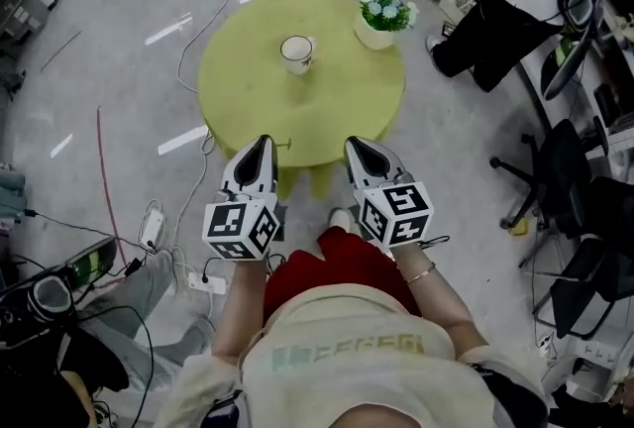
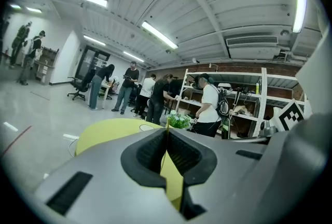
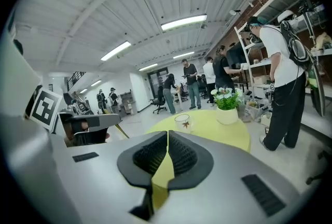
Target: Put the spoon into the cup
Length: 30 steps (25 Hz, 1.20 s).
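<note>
Spoon (image 3: 120, 131) — plain in right gripper view

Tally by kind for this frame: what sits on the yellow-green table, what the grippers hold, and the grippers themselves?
Cup: 1, on the table
Potted plant: 1, on the table
Spoon: 1, held in the left gripper
Grippers: 2, the left gripper and the right gripper
Total: 5

The table (image 1: 248, 109) is yellow-green, the cup (image 1: 296, 54) white, the thin spoon (image 2: 167, 123) golden.
</note>
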Each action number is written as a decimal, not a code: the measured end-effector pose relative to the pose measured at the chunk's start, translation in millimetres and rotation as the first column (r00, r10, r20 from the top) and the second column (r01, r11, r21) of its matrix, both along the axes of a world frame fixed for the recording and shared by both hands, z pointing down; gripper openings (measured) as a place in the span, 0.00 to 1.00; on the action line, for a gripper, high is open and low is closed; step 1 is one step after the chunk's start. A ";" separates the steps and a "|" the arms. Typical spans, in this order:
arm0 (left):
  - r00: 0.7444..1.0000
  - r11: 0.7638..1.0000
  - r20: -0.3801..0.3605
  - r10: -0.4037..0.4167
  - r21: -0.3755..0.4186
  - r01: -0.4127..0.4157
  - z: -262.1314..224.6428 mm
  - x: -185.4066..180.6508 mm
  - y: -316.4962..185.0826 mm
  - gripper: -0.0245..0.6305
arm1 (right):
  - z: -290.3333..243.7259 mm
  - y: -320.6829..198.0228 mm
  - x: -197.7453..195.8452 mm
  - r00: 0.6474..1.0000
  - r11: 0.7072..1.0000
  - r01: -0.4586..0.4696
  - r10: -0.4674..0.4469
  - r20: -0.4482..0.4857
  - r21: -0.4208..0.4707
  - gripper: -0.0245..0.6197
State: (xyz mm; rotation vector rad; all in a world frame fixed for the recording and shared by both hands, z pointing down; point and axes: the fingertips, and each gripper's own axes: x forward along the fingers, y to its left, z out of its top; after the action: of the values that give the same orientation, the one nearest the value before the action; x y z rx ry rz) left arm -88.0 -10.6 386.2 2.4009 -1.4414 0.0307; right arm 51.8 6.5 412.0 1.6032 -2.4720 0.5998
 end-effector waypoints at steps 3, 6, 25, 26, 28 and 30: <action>1.000 1.000 0.005 -0.019 -0.002 0.019 1.6 9.7 -16.3 0.07 | 2.9 -15.9 10.9 1.000 1.000 0.018 -0.018 -0.003 0.002 0.10; 0.999 0.999 0.012 -0.037 -0.006 0.037 4.0 19.4 -31.3 0.07 | 6.5 -31.1 20.6 0.999 0.999 0.036 -0.036 -0.010 0.001 0.10; 0.995 0.996 0.015 -0.094 -0.004 0.094 -4.6 56.7 -95.8 0.07 | 18.5 -91.6 46.4 0.995 0.994 0.104 -0.104 -0.006 -0.034 0.10; 0.995 0.995 0.016 -0.095 -0.005 0.095 -4.3 55.6 -100.5 0.07 | 19.0 -95.6 45.5 0.995 0.994 0.104 -0.104 -0.004 -0.035 0.10; 0.995 0.995 0.015 -0.096 -0.003 0.096 -3.8 53.0 -110.3 0.07 | 20.4 -104.9 43.6 0.995 0.994 0.102 -0.102 -0.005 -0.037 0.10; 0.995 0.995 0.010 -0.096 -0.003 0.096 -3.6 50.7 -118.7 0.07 | 21.4 -113.4 41.5 0.995 0.994 0.100 -0.101 -0.009 -0.038 0.10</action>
State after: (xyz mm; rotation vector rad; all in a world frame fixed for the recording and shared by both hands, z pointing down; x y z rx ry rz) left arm -37.3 -129.3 382.6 2.3293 -1.5576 0.0211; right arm 93.3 -106.8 433.5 1.4549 -2.5001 0.6173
